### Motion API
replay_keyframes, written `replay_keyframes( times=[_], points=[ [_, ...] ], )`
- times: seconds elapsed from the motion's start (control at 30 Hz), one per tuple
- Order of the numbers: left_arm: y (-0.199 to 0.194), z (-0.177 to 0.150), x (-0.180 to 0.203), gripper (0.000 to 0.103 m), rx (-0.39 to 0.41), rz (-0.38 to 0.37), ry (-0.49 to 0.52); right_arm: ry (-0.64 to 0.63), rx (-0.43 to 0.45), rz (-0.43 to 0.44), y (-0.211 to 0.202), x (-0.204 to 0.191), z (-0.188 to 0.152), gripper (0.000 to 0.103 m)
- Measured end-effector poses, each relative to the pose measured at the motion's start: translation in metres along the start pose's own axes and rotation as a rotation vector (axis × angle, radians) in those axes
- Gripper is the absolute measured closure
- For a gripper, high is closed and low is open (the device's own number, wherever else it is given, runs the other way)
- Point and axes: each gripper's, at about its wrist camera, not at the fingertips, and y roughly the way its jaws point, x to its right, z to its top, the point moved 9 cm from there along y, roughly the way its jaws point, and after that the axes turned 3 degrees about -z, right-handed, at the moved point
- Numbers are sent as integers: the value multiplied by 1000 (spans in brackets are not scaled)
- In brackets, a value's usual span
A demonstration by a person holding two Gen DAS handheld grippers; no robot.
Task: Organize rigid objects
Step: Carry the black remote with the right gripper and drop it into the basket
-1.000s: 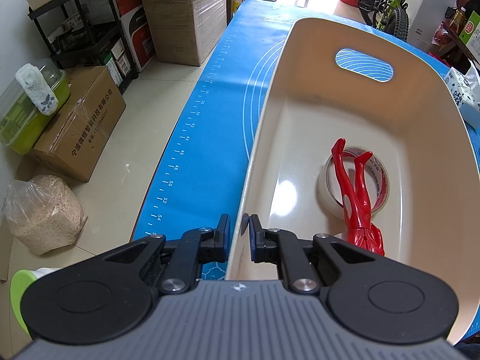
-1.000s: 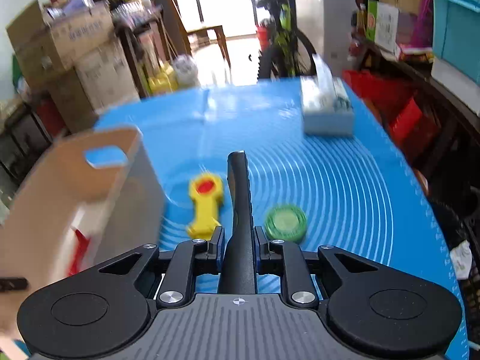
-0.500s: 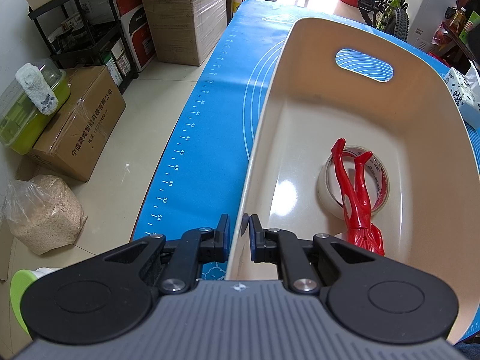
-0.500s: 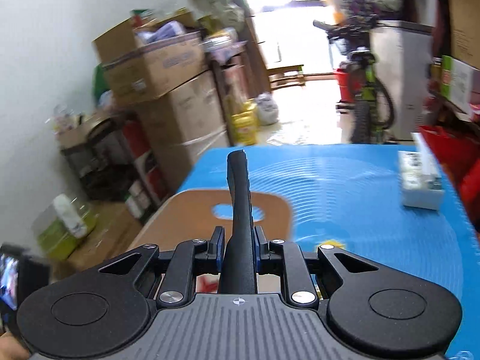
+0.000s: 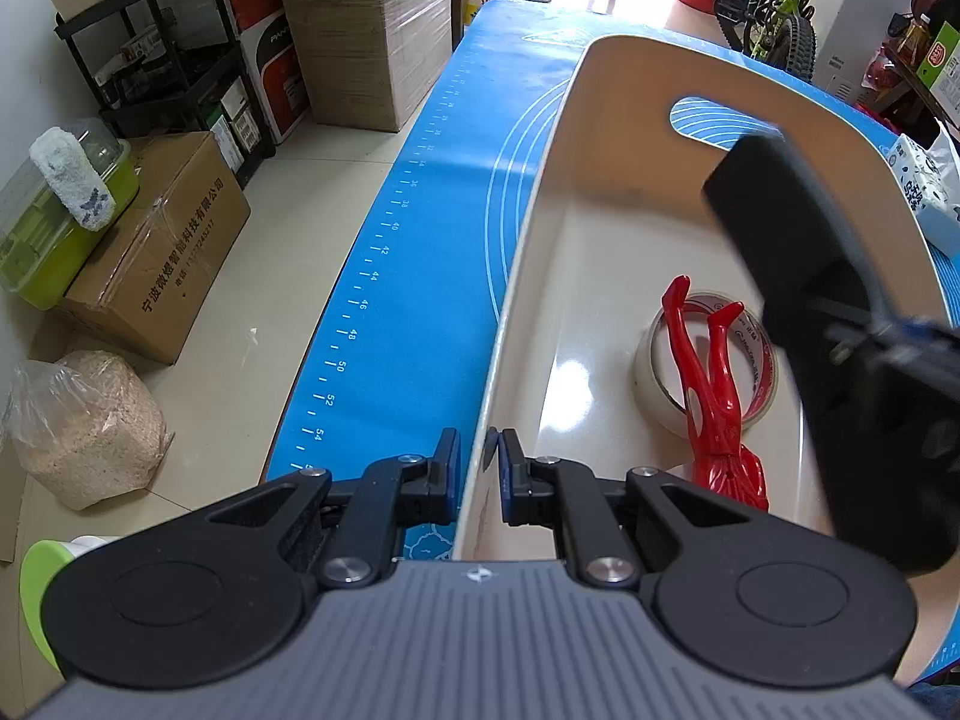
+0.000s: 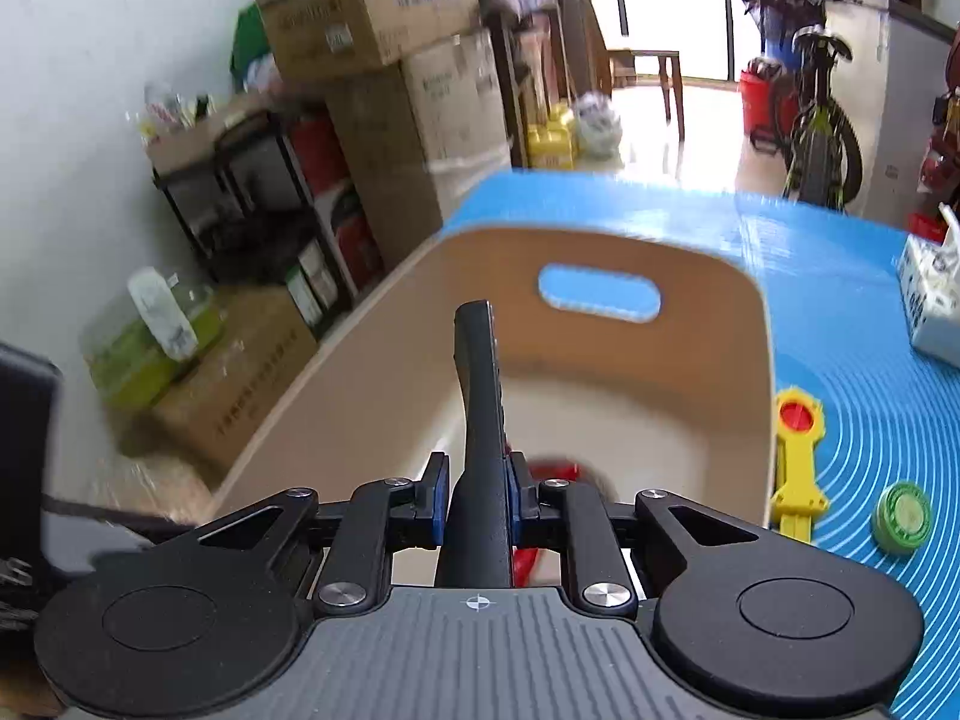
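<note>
Black remote (image 6: 480,396) in right gripper (image 6: 477,501) above bin (image 6: 744,372)

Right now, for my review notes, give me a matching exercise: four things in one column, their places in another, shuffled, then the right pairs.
Things:
1. black remote
2. red figure
3. yellow toy
4. bin rim

Places:
A. lying across the tape roll inside the bin
B. clamped in the left tongs
C. on the blue mat, outside the bin
D. held in the right tongs, over the bin

Pairs: 1-D, 2-A, 3-C, 4-B
</note>
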Motion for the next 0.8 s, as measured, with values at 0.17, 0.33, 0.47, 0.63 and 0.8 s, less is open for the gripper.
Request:
replay_keyframes(
  times=[0.17, 0.33, 0.47, 0.63, 0.8],
  points=[
    [0, 0, 0, 88, 0, 3, 2, -25, -116, -18, 23, -2, -20, 74],
    [-1, 0, 0, 88, 0, 6, 4, -64, -178, -49, 31, 1, -36, 74],
    [-1, 0, 0, 88, 0, 6, 5, -51, -191, -30, 27, 6, -40, 71],
    [-1, 0, 0, 88, 0, 7, 5, -16, -102, 29, 8, 7, -28, 49],
    [-1, 1, -1, 88, -1, 6, 3, -3, -12, 53, -21, 12, -12, 42]
  ],
)
